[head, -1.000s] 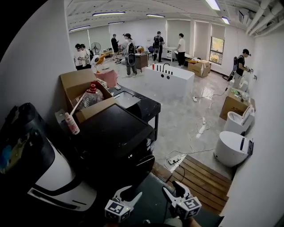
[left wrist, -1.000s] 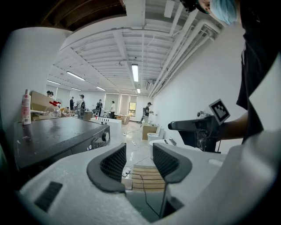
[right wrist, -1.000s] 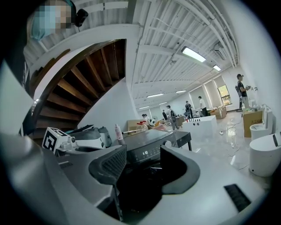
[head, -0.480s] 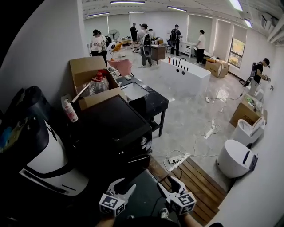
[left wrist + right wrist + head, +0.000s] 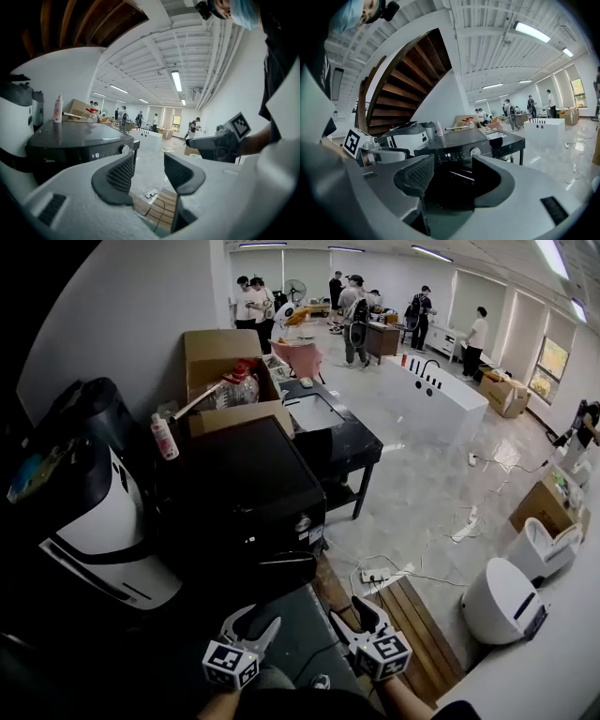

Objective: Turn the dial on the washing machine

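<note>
The black washing machine [image 5: 246, 507] stands left of centre in the head view, with its round silver dial [image 5: 303, 524] on the front panel's right end. My left gripper [image 5: 255, 621] and right gripper [image 5: 352, 617] hang side by side below it, well short of the panel. In the left gripper view the dial [image 5: 124, 149] shows past the left gripper [image 5: 149, 171], whose jaws are opening with nothing between them. In the right gripper view the dial [image 5: 475, 152] sits straight ahead of the right gripper [image 5: 450, 176], which is also opening and empty.
A white and black appliance [image 5: 89, 521] stands left of the washer. Cardboard boxes [image 5: 220, 352] and a pink bottle [image 5: 164, 437] sit behind it, next to a black table [image 5: 333, 427]. A wooden platform [image 5: 417, 624], a power strip [image 5: 375, 575] and a white toilet [image 5: 506, 601] lie to the right. People stand far back.
The head view has swung left and down, so the washer sits more central and closer. Both grippers stay low in the picture, drifting slightly left.
</note>
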Demonstrator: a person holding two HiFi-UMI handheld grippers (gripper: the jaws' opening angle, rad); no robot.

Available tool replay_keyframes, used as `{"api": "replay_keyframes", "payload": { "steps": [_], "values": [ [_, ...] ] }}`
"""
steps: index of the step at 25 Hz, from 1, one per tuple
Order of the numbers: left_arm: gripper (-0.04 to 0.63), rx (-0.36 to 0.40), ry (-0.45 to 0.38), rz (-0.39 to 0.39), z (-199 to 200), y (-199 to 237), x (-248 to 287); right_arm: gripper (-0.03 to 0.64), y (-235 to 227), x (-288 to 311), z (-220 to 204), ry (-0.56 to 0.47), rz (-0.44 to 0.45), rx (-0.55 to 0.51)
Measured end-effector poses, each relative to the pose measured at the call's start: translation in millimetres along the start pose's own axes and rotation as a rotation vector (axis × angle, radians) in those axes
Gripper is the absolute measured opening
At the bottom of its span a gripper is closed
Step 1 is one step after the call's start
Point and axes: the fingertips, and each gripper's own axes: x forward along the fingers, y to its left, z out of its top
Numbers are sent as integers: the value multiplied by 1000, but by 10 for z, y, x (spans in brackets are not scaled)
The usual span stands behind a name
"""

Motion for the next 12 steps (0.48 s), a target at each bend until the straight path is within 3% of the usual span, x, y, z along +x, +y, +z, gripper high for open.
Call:
{"api": "replay_keyframes", "payload": {
  "steps": [5,12],
  "values": [
    [196,-21,0,82,-36,-97,-42,235,-156,66,-3,30,52,-38],
    [196,-12,5,133,14,89,23,233,-288,360,5,45,73,-56]
  ]
}}
